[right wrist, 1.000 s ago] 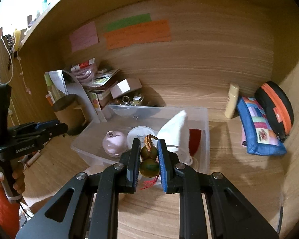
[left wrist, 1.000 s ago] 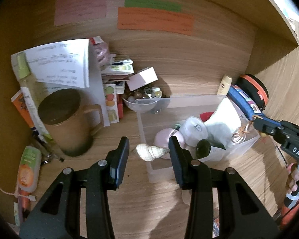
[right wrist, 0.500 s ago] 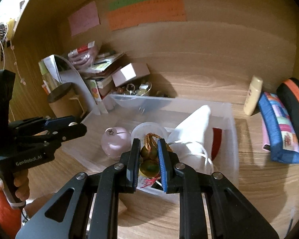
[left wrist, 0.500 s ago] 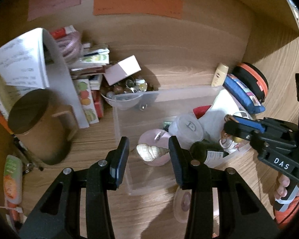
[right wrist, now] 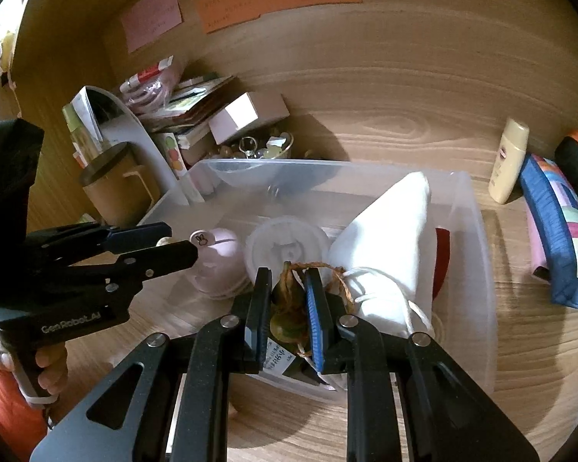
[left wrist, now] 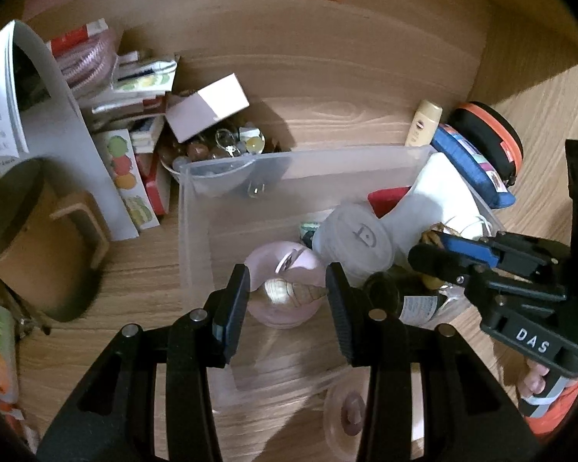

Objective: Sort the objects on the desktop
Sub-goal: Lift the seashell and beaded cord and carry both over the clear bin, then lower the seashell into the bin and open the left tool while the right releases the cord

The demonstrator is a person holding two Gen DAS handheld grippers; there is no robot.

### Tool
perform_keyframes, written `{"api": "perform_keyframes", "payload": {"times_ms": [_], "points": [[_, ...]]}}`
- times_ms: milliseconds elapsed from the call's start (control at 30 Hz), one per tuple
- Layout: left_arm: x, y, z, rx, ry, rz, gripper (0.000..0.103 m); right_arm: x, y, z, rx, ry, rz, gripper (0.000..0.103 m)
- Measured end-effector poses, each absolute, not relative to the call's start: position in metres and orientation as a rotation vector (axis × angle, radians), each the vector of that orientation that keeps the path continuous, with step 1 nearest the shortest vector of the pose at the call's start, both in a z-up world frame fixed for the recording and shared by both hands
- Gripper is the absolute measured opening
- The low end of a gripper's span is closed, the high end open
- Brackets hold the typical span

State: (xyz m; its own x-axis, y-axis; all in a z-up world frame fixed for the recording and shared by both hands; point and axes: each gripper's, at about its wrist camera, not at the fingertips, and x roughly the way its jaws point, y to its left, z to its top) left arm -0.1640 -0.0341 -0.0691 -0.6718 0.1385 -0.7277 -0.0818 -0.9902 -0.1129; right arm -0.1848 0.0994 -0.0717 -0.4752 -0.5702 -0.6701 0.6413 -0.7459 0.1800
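The spiral seashell [left wrist: 293, 293] sits at the lower centre of the left wrist frame, between the fingers of your left gripper [left wrist: 287, 296], clamped on it end to end. Its long axis lies across the frame, blunt end to the left, pointed tip to the right. It hangs over the clear plastic bin [left wrist: 196, 208], directly above a pink round container [left wrist: 285, 265], so the drop goes straight down from the claw.

The small gourd charm [right wrist: 287, 308] with its brown cord is at the lower centre of the right wrist frame. Your right gripper [right wrist: 287, 300] is nearly together and pinches it, long axis running up the frame, over the near edge of the same bin, beside the white cloth pouch [right wrist: 389, 254].

Both hands are about equally near to the bin; I judge that each only needs to open.

The left view shows a dark bottle [left wrist: 400, 296] under the right gripper; the right view shows only its label. The right view alone shows the gourd clearly.
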Motion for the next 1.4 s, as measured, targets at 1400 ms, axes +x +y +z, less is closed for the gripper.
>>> {"api": "perform_keyframes", "payload": {"times_ms": [1400], "points": [[-0.16,-0.018,-0.071,-1.224,0.013,2.809,0.056,-0.181,0.097,-0.074,0.963,0.128,-2.188,0.037]]}}
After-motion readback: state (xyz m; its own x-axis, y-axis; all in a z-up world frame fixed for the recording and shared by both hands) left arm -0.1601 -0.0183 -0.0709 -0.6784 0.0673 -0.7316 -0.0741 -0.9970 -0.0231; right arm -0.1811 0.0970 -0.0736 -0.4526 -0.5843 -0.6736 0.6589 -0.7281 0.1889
